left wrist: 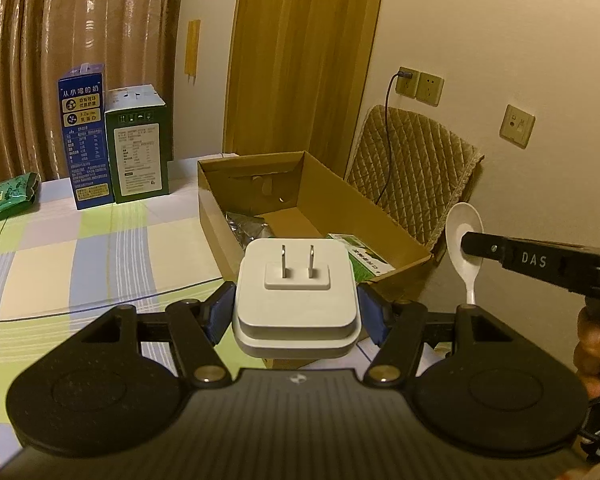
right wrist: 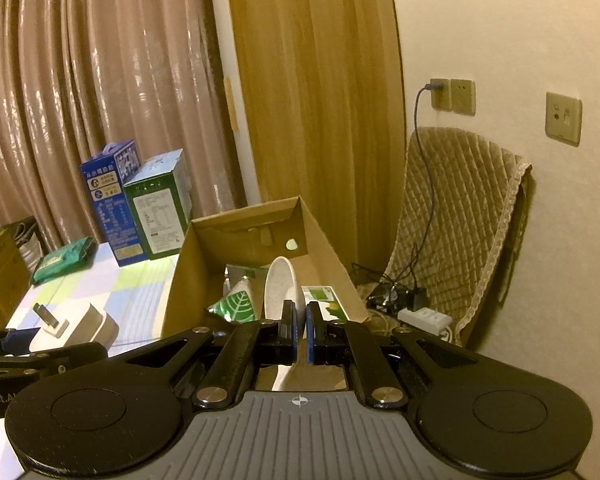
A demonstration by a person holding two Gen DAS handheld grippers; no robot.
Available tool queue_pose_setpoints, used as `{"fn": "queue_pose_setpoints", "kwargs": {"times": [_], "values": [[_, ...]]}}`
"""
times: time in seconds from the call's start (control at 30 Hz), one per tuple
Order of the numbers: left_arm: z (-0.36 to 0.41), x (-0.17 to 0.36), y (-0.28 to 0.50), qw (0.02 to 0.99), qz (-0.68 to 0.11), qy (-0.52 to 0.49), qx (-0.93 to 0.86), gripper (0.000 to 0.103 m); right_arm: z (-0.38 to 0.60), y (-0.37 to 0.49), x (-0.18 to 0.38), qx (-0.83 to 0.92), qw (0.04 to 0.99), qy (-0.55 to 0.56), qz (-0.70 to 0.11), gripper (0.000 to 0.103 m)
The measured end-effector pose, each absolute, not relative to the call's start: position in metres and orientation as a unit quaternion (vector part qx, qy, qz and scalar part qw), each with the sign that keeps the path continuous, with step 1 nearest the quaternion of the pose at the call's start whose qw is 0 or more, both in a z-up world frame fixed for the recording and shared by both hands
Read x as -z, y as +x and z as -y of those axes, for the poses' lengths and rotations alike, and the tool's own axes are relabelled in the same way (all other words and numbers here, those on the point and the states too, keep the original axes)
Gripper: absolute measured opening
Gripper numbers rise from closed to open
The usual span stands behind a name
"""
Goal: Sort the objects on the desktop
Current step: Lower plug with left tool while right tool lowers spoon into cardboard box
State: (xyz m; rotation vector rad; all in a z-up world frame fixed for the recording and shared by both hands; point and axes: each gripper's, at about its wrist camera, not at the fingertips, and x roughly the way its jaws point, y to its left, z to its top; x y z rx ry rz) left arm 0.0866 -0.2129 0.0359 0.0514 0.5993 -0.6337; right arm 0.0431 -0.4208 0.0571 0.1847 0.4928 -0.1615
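Mid-sort, both loads were up at the box (left wrist: 380, 208): left gripper (left wrist: 296, 314) clamped the charger (left wrist: 296, 300) just short of the box's near wall, right gripper (right wrist: 299, 330) pinched the spoon (right wrist: 280, 284) over it. Next, I'd say: carry each past the rim, then release

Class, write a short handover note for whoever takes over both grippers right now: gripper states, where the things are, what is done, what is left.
Left gripper: shut on the white charger, prongs pointing up, held just short of the cardboard box.
Right gripper: shut on the white spoon, bowl raised over the box's near end.
Done: a green packet, a green-and-white carton and a silver bag lie in the box.
Left: probably charger and spoon go in. The two tall cartons and green pack are on the table.
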Motion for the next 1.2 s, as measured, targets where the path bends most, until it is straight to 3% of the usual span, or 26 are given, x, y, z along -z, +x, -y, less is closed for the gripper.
{"fn": "queue_pose_setpoints", "kwargs": {"times": [1.2], "values": [[0.253,-0.033,0.138,0.895,-0.314,0.008,0.318,0.060,0.444,0.128,-0.054,0.025,0.956,0.023,-0.293,0.001]]}}
